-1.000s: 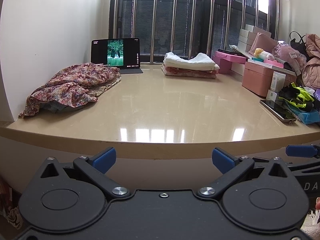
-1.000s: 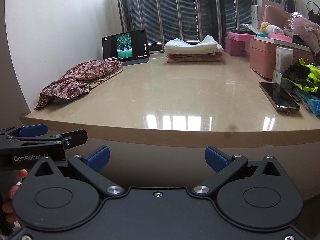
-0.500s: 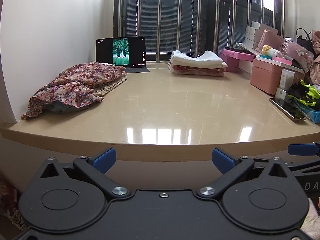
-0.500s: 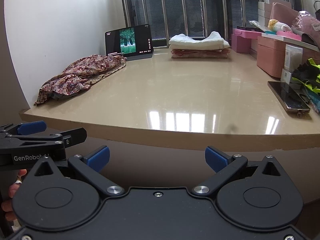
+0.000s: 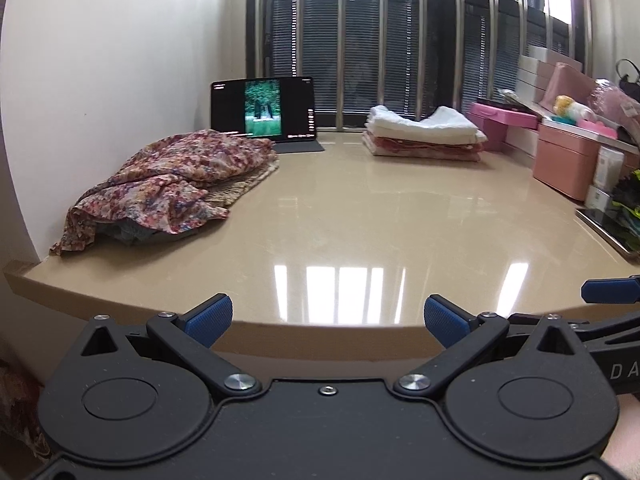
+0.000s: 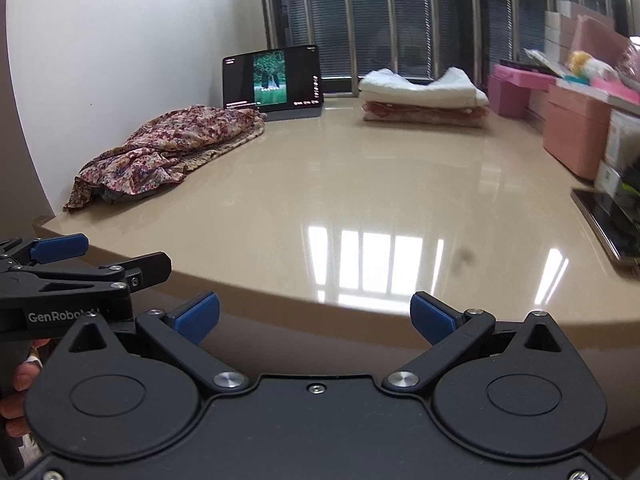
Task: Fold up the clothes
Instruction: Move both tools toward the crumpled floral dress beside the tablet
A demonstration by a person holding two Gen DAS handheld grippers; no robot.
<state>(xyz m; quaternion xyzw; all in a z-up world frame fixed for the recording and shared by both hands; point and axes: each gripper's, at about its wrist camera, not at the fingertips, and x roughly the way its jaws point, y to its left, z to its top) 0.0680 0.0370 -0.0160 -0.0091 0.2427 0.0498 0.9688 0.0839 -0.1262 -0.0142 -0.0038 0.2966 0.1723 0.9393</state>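
Both the left tool (image 5: 328, 314) and right tool (image 6: 315, 312) are hovering wide apart and empty at the glossy beige surface (image 5: 360, 216) edge, presumably readying a reach toward the crumpled floral garment (image 5: 176, 172) lying just before the black tablet (image 5: 263, 110).

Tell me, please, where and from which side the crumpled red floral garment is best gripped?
Probably its near loose corner, where the crumpled red floral garment trails thin and flat toward the beige counter's front edge. Come from the front with the open left gripper; the bunched middle lies over other fabric.
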